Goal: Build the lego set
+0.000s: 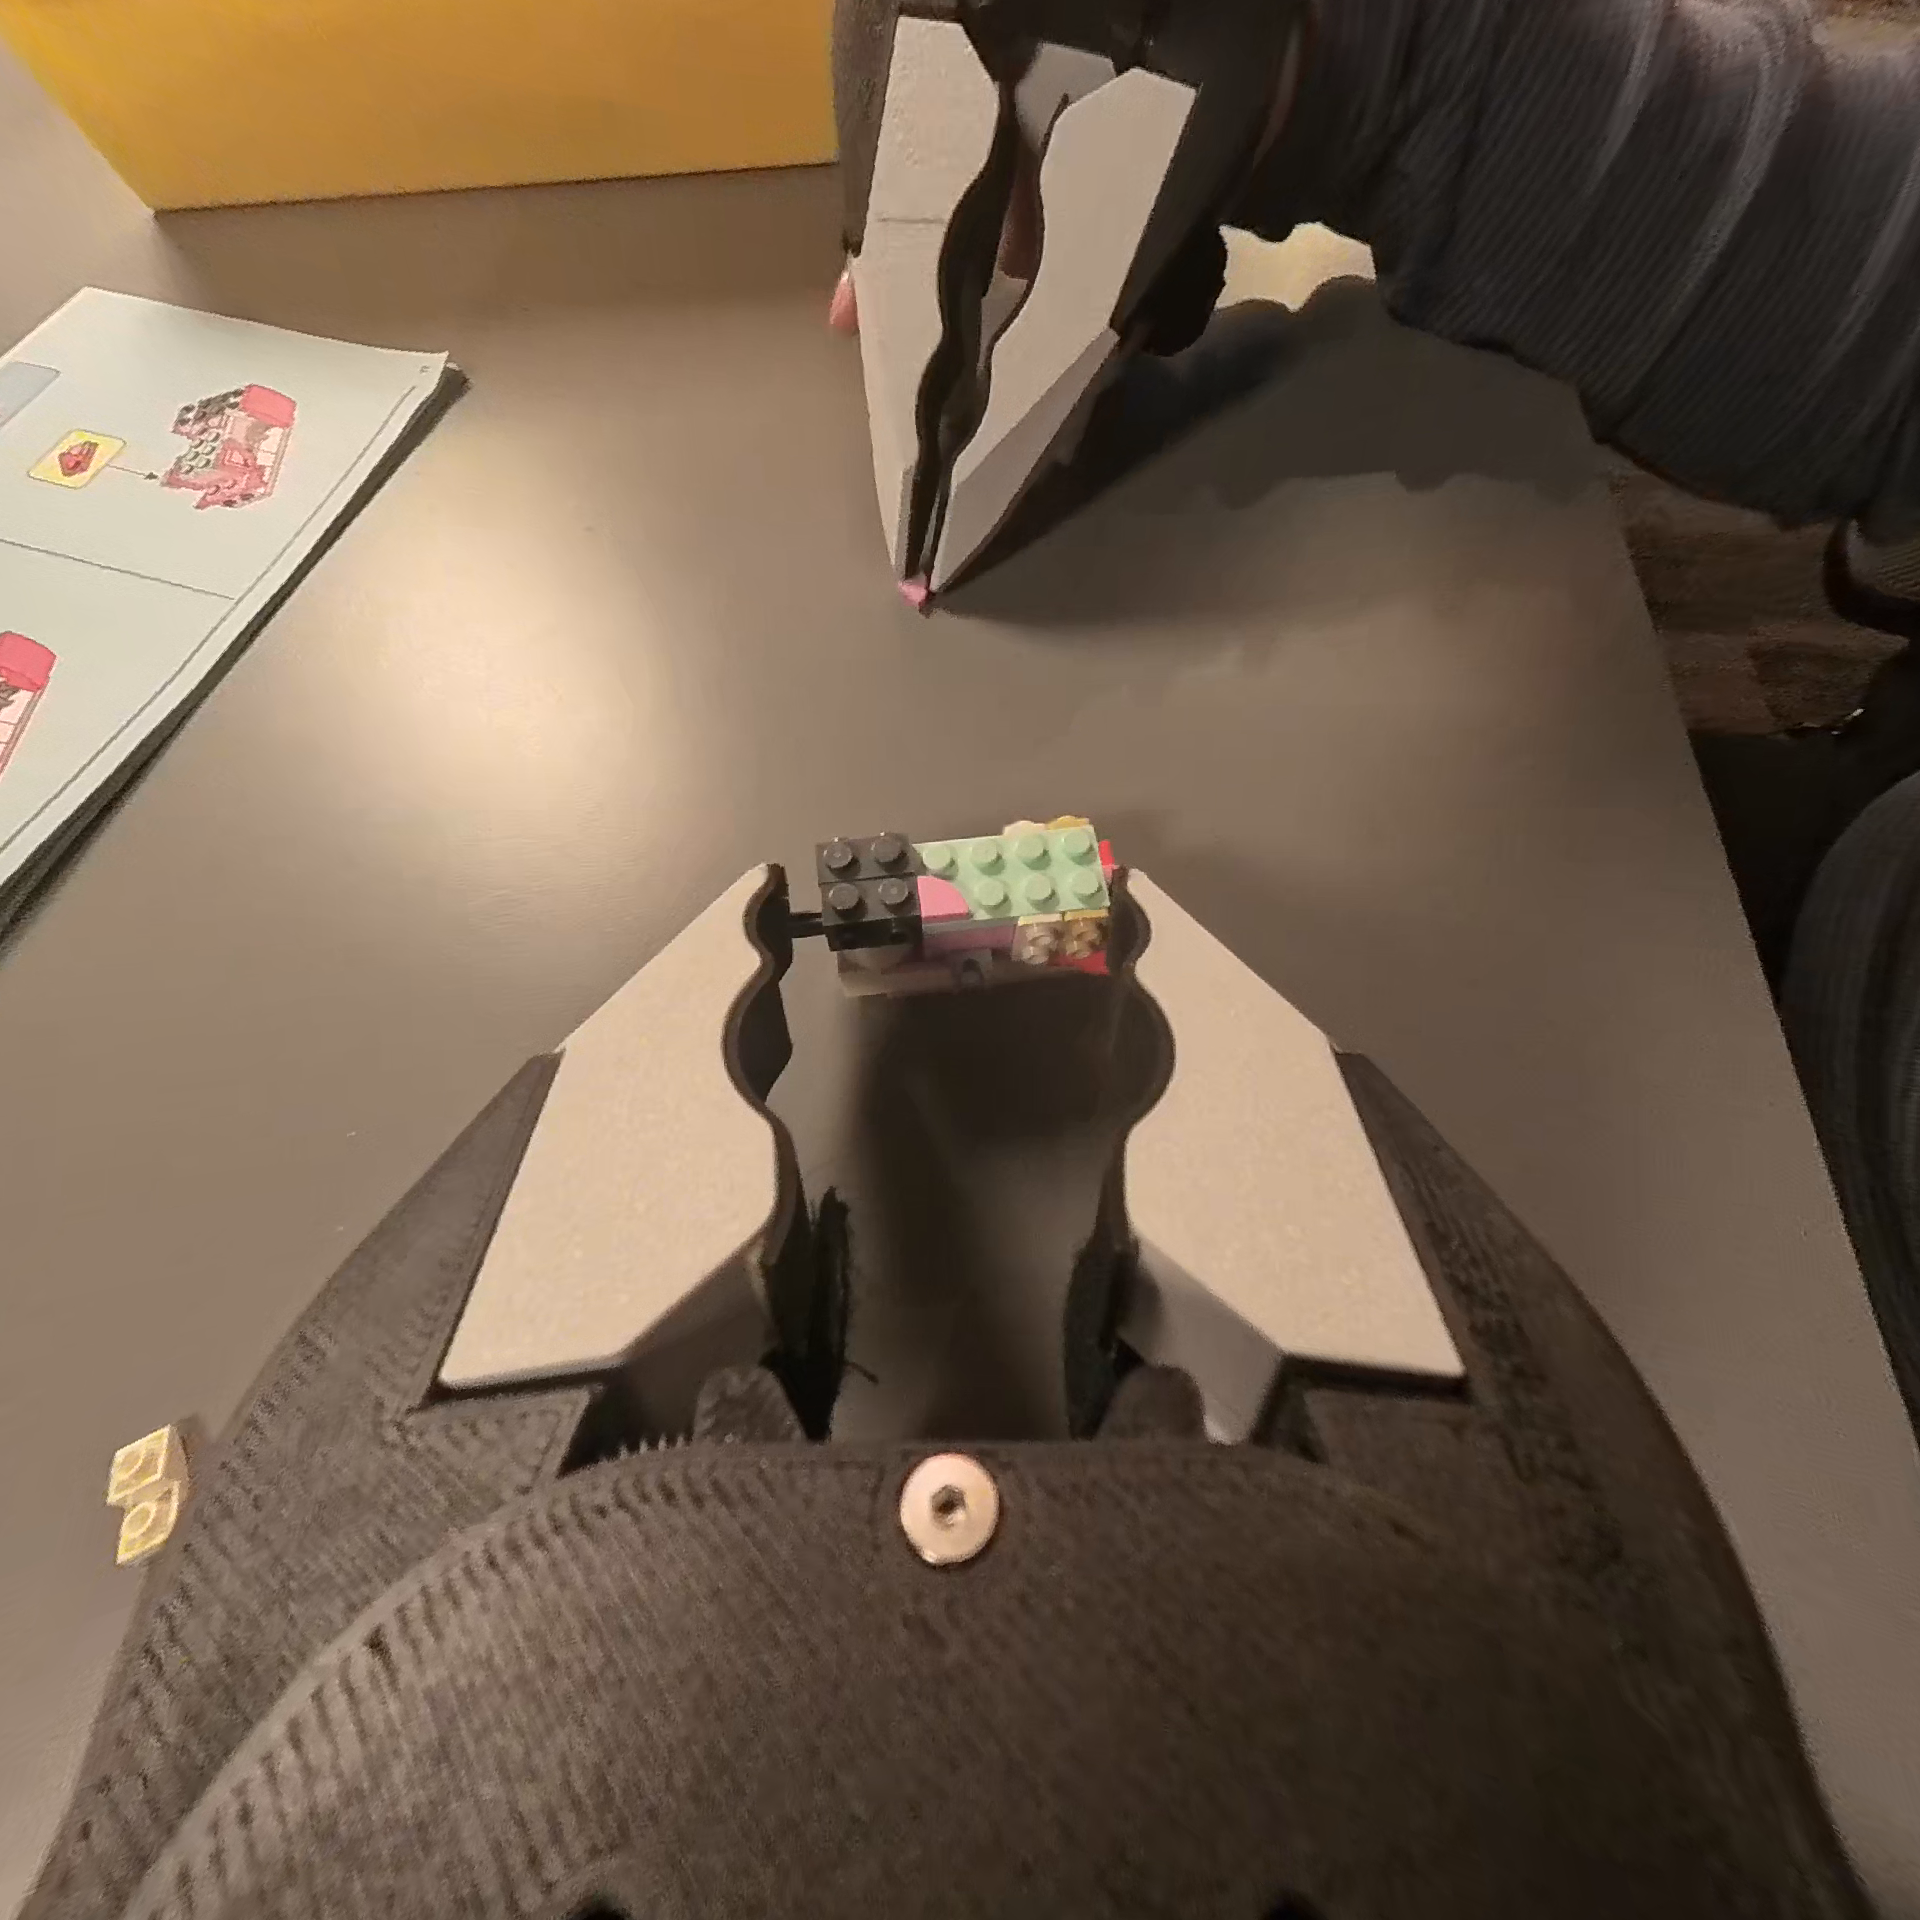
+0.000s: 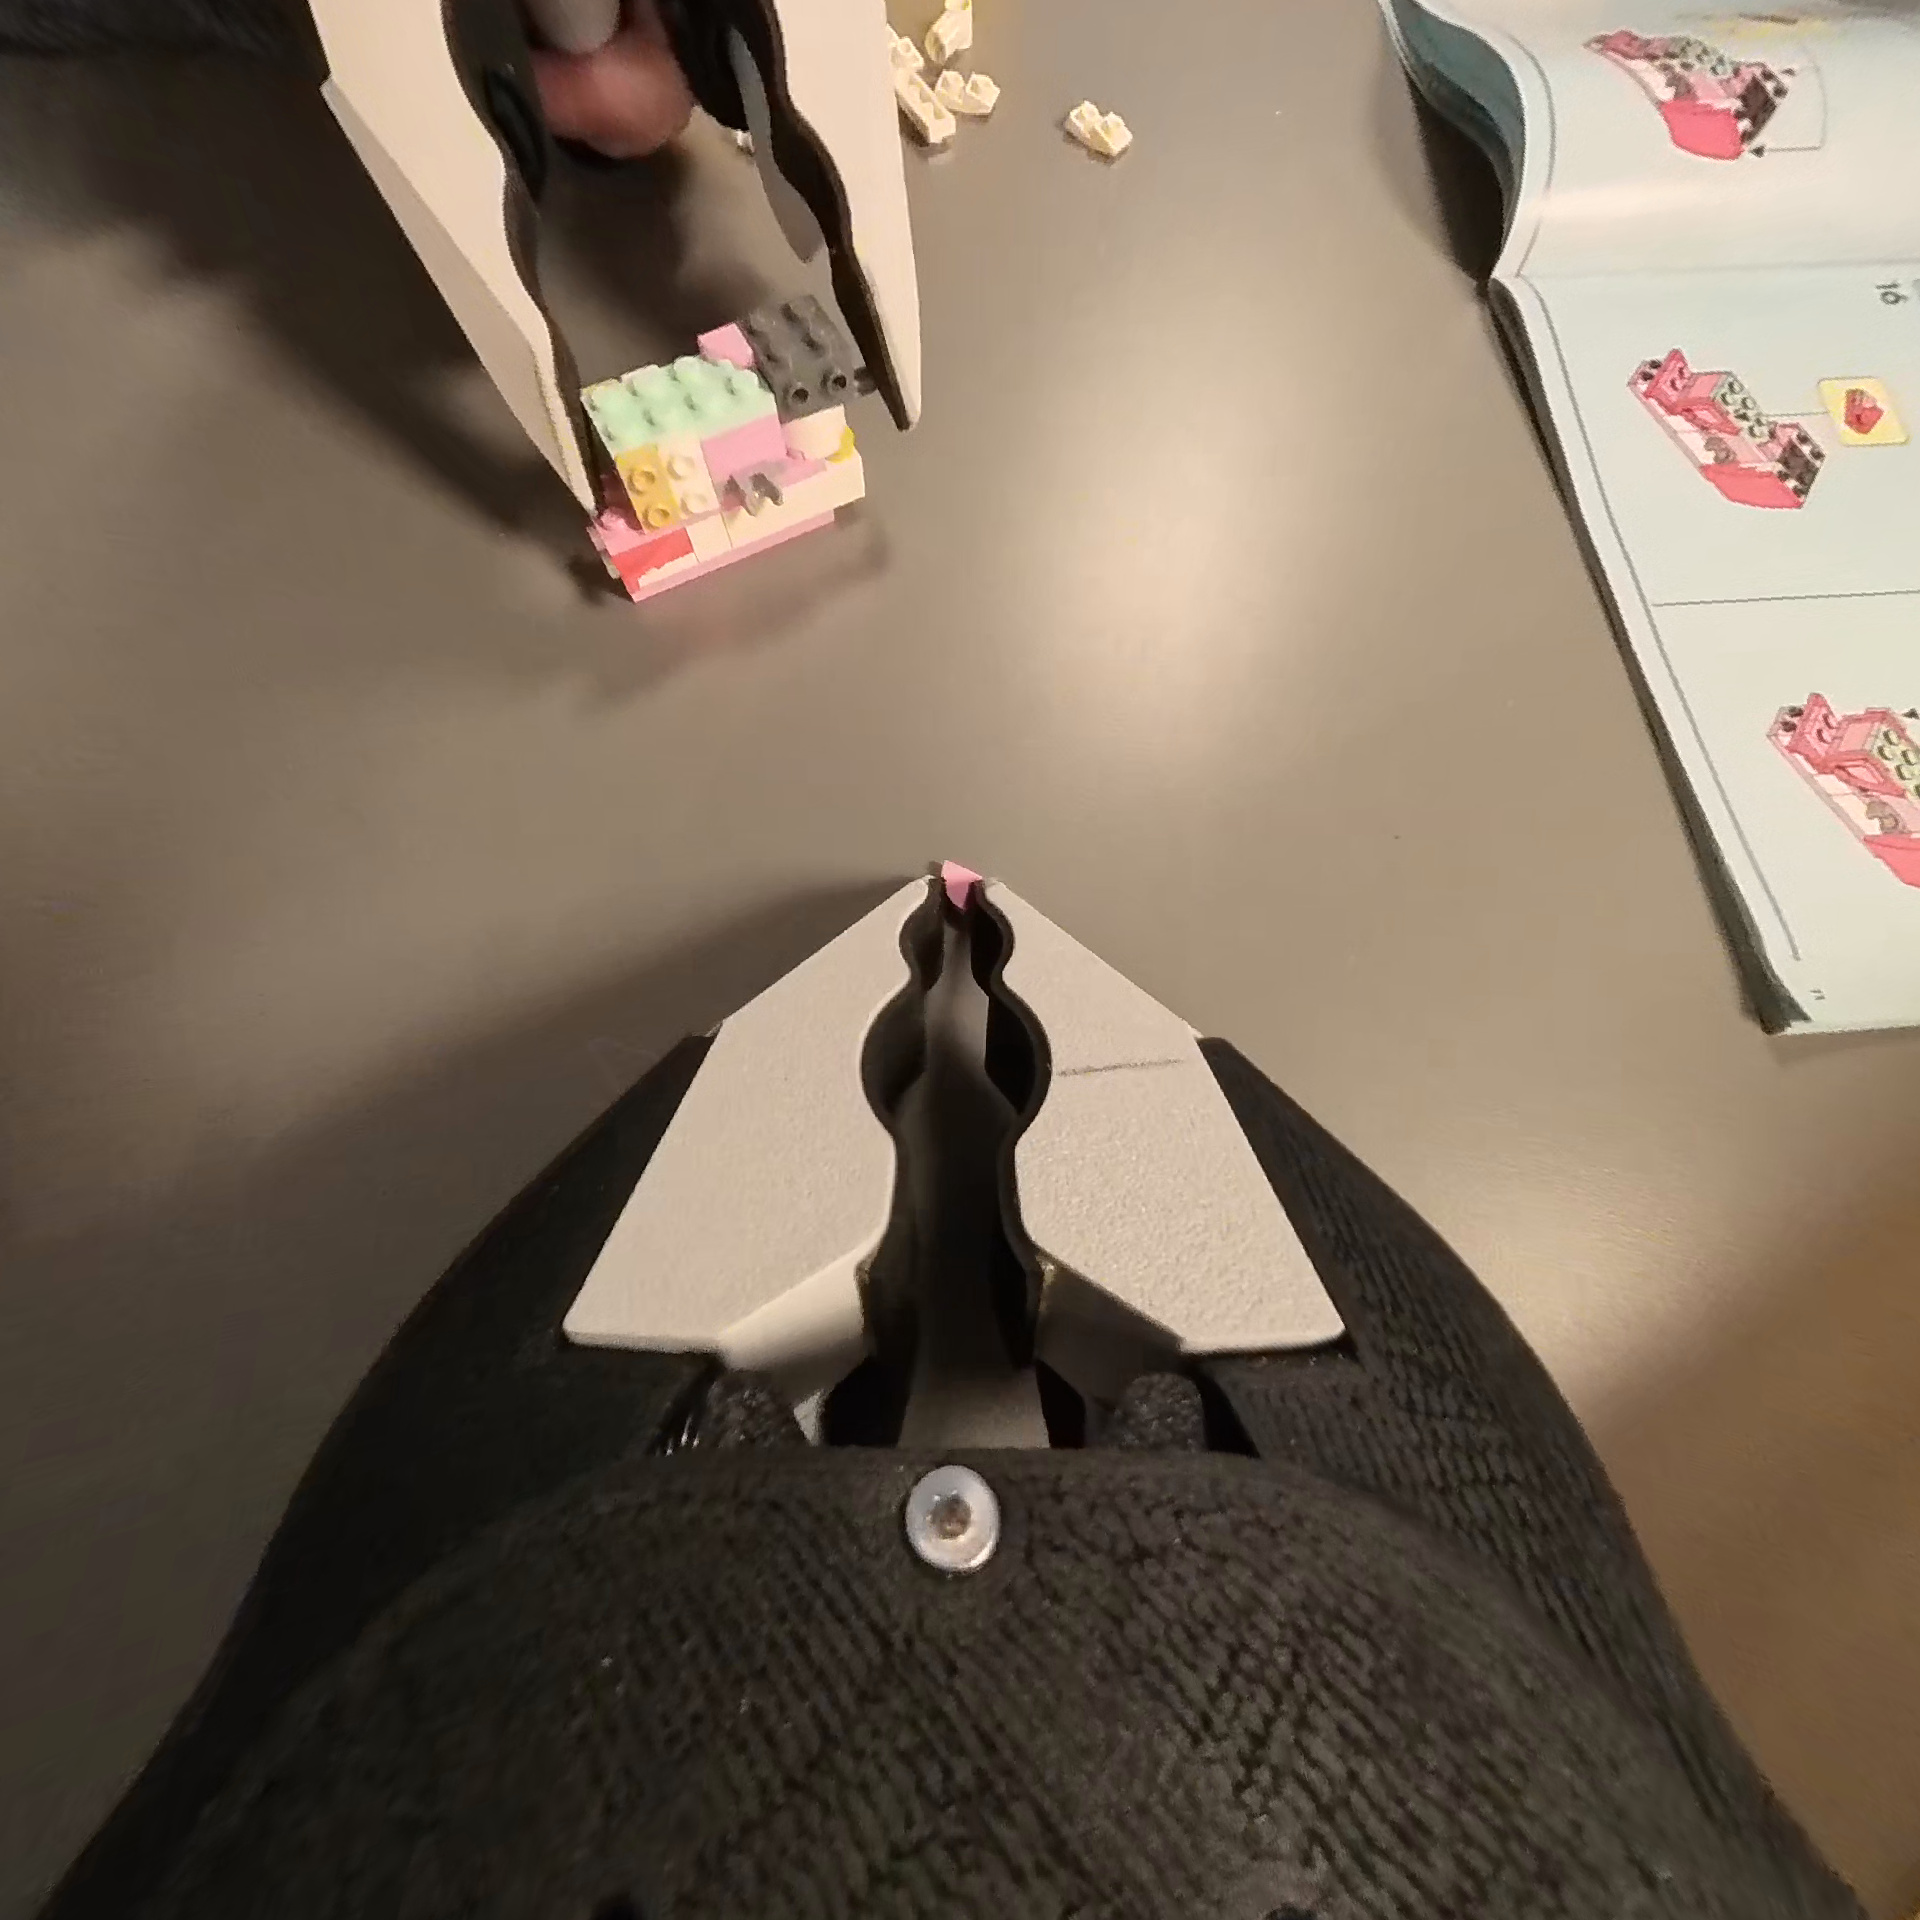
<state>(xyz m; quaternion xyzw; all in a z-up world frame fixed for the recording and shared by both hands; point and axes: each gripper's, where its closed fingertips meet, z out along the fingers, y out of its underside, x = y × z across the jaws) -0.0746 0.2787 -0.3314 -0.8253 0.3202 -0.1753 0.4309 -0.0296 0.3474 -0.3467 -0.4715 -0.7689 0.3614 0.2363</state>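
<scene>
While the left gripper [image 1: 951, 904] sits low over the grey table [image 1: 520, 727], its two fingers stand wide apart around a small brick model [image 1: 971, 914] of mint, pink, black, tan and red pieces; the right-hand pad presses the model's red end, and on the other side a thin black peg on the black block reaches the left-hand pad, so the model looks clamped lengthwise. Seen from the right wrist view, the model's base [image 2: 727, 540] rests on or just above the table. Well apart from it, the right gripper [image 2: 958, 883] points tip-down at the table, fingers drawn nearly together and pinching a tiny pink piece [image 2: 958, 891] at their very tips. An open instruction booklet [image 2: 1714, 520] lies flat on the far side of the right gripper. Loose cream bricks [image 2: 951, 88] are scattered beyond the left gripper. A yellow box [image 1: 436, 94] stands at the table's far edge, and a tan brick [image 1: 145, 1496] lies beside the left gripper's body.
</scene>
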